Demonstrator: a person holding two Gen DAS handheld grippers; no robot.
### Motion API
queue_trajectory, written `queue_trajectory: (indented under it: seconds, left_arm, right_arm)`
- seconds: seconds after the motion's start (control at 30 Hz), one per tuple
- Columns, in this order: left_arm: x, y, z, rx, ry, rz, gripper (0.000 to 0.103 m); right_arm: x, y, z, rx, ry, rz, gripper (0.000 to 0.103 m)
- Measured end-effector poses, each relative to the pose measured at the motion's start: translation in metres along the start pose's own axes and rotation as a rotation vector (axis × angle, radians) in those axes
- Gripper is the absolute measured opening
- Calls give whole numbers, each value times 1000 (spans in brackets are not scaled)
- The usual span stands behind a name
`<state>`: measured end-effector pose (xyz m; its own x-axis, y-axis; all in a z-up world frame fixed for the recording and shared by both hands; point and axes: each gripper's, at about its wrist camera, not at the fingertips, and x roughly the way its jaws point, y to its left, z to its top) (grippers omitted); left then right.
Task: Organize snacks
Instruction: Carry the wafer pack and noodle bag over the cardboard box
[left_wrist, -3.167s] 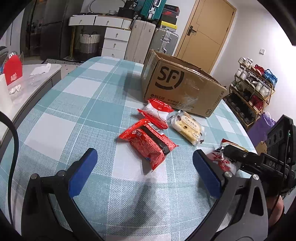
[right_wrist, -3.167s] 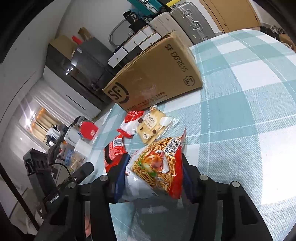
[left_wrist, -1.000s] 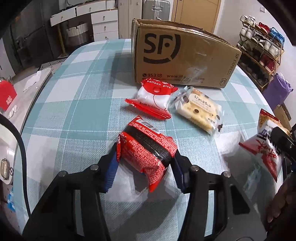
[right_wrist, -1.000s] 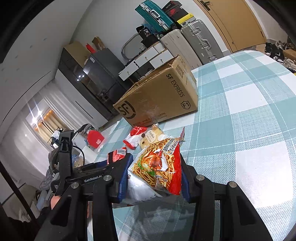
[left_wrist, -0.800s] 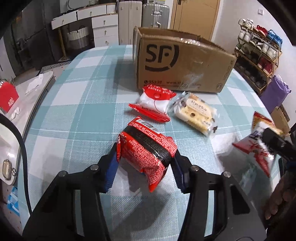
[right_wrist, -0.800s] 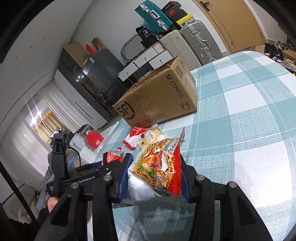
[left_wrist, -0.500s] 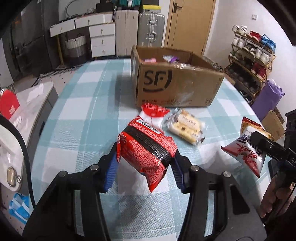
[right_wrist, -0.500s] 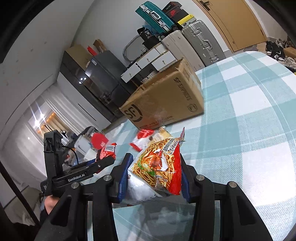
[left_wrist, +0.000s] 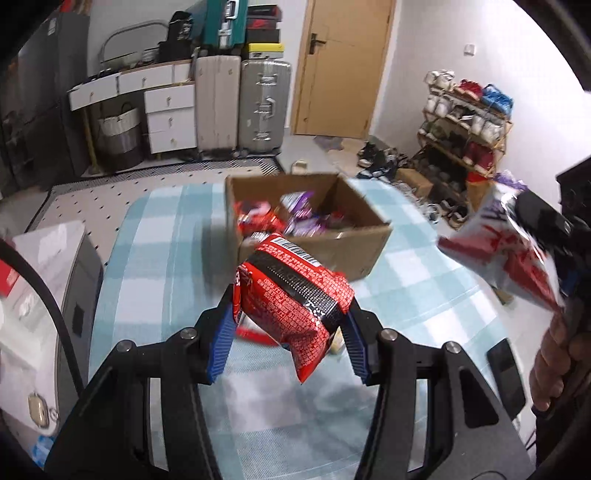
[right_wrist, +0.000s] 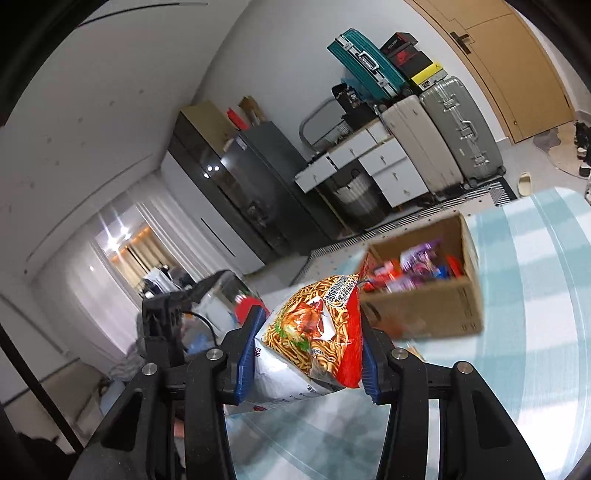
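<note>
Both packets have come up off the checked worktop (left_wrist: 159, 266) since a moment ago and are now hanging in the air. The left tongs (left_wrist: 290, 325) are pinching a crinkly red and black foil packet (left_wrist: 295, 295) at the centre of the frame, just below the open cardboard box (left_wrist: 354, 240). The right tongs (right_wrist: 308, 350) are squeezing a glossy noodle bag (right_wrist: 314, 332), puffy and pillow-shaped, left of the box (right_wrist: 436, 310), which is holding shiny red and purple wrappers.

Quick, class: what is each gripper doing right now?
Left gripper: shut on the red snack packet.
Right gripper: shut on the noodle bag.
</note>
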<state>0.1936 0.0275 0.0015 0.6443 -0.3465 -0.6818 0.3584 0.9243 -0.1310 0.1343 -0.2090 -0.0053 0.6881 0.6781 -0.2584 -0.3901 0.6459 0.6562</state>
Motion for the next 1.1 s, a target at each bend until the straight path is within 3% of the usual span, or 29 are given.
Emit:
queue_trajectory:
  seconds: [0.3,0.47,0.63,0.9,1.1]
  left_arm:
    - [-14,-32,78,100,-28,-2,49]
    - [-14,-50,118,134,-41,-20,49]
    - [-6,-59,151,151,-45,-9,49]
    - [42,-36,188,94,12,-4,49]
    - [94,-12,187,70,59,-3,49]
  right_arm:
    - [9,27,74,-86,-26,-39,46]
    - [25,23,108,-67,-18,-42,46]
    - [44,22,145,-132,-26,-128,46]
    - [91,-1,177,-172,37,-220,46]
    - [119,-27,183,-171,73,-247,46]
